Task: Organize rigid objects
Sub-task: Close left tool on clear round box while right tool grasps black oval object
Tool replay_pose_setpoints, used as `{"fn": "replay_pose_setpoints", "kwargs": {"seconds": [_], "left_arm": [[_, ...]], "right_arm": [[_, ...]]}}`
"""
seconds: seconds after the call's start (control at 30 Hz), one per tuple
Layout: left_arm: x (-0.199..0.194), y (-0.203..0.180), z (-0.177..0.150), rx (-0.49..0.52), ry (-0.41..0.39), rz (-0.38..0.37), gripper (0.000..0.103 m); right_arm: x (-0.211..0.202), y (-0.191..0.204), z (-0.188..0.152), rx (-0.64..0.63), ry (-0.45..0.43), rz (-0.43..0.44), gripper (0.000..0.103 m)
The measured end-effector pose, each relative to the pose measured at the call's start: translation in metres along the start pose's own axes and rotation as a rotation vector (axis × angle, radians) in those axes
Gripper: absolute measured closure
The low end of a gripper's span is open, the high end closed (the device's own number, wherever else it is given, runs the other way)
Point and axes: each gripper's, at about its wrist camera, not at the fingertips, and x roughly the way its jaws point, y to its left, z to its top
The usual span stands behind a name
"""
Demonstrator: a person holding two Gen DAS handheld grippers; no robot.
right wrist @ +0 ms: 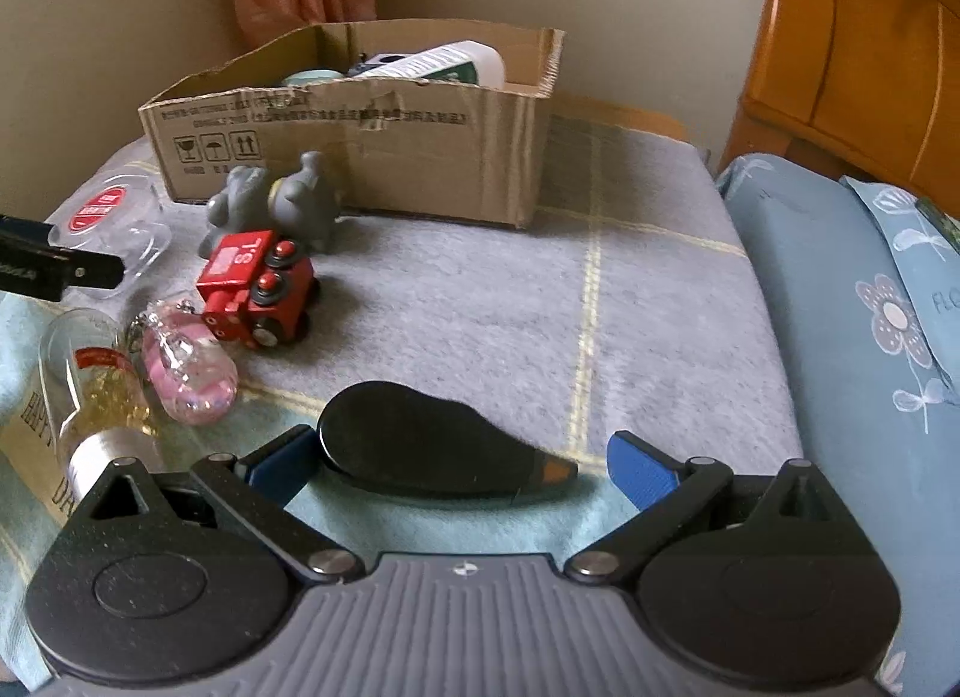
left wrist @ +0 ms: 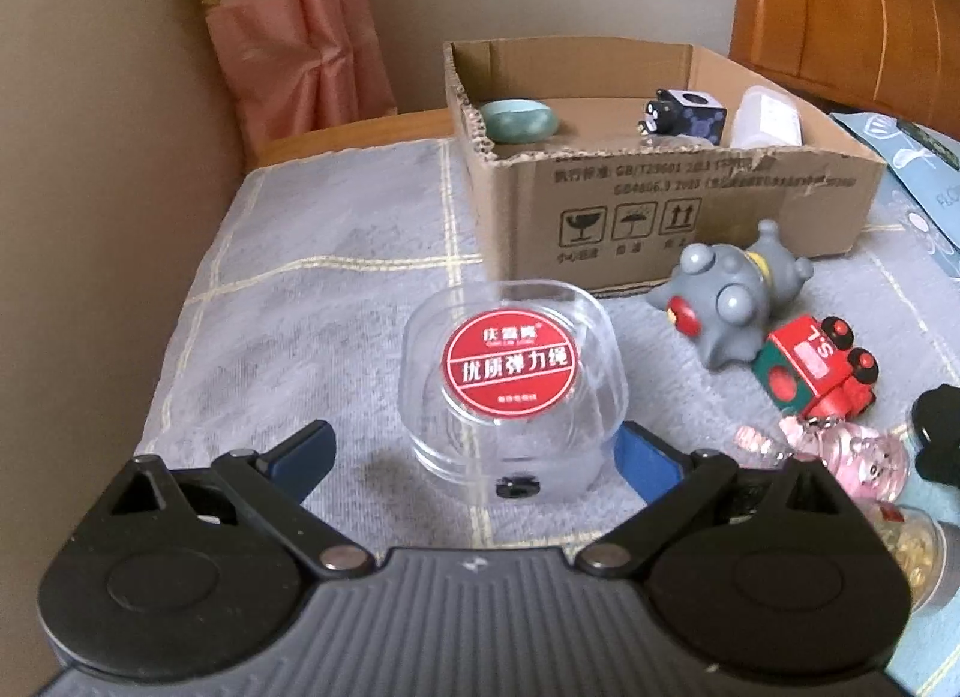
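A: Left wrist view: our left tool (left wrist: 474, 448) stands wide open around a clear plastic case (left wrist: 513, 379) with a red label, gripping nothing; we judge the smooth, curved walls could slip out sideways if the pads close off-centre

B: Right wrist view: our right tool (right wrist: 462, 463) is spread just as wide, empty, with a flat black teardrop-shaped piece (right wrist: 420, 445) lying between its pads on the blanket (right wrist: 510, 301); so low a thing may be pushed along rather than lifted

A: Behind, the cardboard box (left wrist: 660, 205) already holds a green dish (left wrist: 519, 120), a small cube toy (left wrist: 684, 112) and a white bottle (left wrist: 771, 118)

B: We still see a grey figure (right wrist: 282, 205), red train (right wrist: 258, 283) and pink charm (right wrist: 189, 376) outside it
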Motion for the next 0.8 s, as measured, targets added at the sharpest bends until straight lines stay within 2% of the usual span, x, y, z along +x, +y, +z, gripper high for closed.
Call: {"fn": "replay_pose_setpoints", "kwargs": {"seconds": [0.17, 0.33, 0.57, 0.8], "left_arm": [[0.01, -0.004, 0.002, -0.011, 0.013, 0.008, 0.004], [0.017, -0.005, 0.005, -0.023, 0.007, -0.016, 0.004], [0.022, 0.001, 0.009, -0.07, -0.004, -0.009, 0.008], [0.021, 0.002, 0.014, -0.081, -0.013, -0.014, 0.011]], "right_arm": [[-0.003, 0.008, -0.001, -0.001, 0.025, 0.006, 0.0], [0.002, 0.017, 0.003, -0.016, 0.016, 0.02, 0.0], [0.007, 0.023, 0.009, -0.025, 0.009, 0.031, 0.0], [0.006, 0.021, 0.01, -0.024, 0.006, 0.023, 0.007]]}}
